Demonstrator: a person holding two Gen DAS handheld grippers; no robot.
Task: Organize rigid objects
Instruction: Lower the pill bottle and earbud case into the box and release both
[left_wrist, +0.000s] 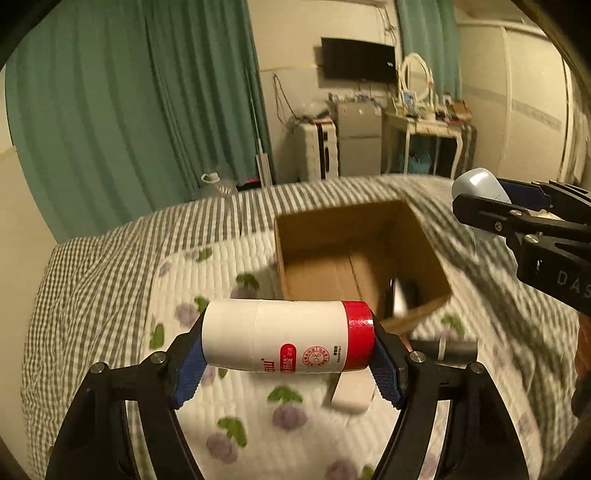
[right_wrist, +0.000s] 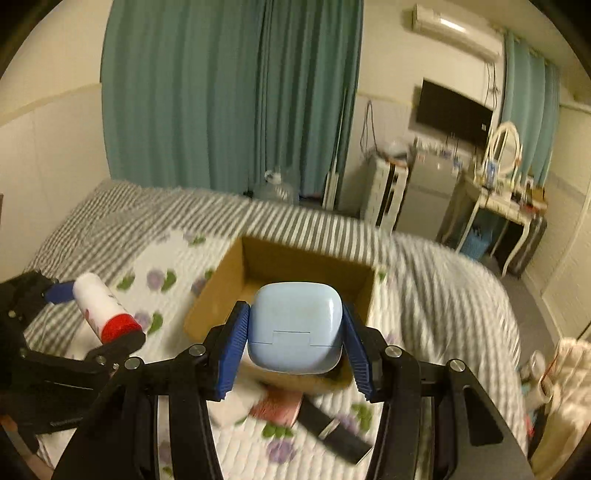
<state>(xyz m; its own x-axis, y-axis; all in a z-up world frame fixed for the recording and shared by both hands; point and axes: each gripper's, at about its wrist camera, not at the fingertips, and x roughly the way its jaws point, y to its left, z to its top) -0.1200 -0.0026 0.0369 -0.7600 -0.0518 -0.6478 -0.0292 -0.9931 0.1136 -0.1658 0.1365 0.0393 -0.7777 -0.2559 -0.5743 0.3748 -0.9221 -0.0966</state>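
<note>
My left gripper (left_wrist: 288, 339) is shut on a white bottle with a red cap (left_wrist: 288, 336), held sideways above the bed, just in front of an open cardboard box (left_wrist: 421, 236). The bottle also shows at the left of the right wrist view (right_wrist: 99, 306). My right gripper (right_wrist: 295, 328) is shut on a light blue rounded case (right_wrist: 295, 325), held above the near edge of the box (right_wrist: 229, 273). The case and right gripper show at the right of the left wrist view (left_wrist: 476, 188). A dark object (left_wrist: 402, 295) lies inside the box.
On the floral quilt (left_wrist: 221, 266) near the box lie a white block (left_wrist: 351, 395), a pink flat box (right_wrist: 277, 406) and a black strip (right_wrist: 332, 428). Beyond the bed stand green curtains (left_wrist: 129, 110), a small fridge (right_wrist: 428, 192) and a dressing table (right_wrist: 498, 199).
</note>
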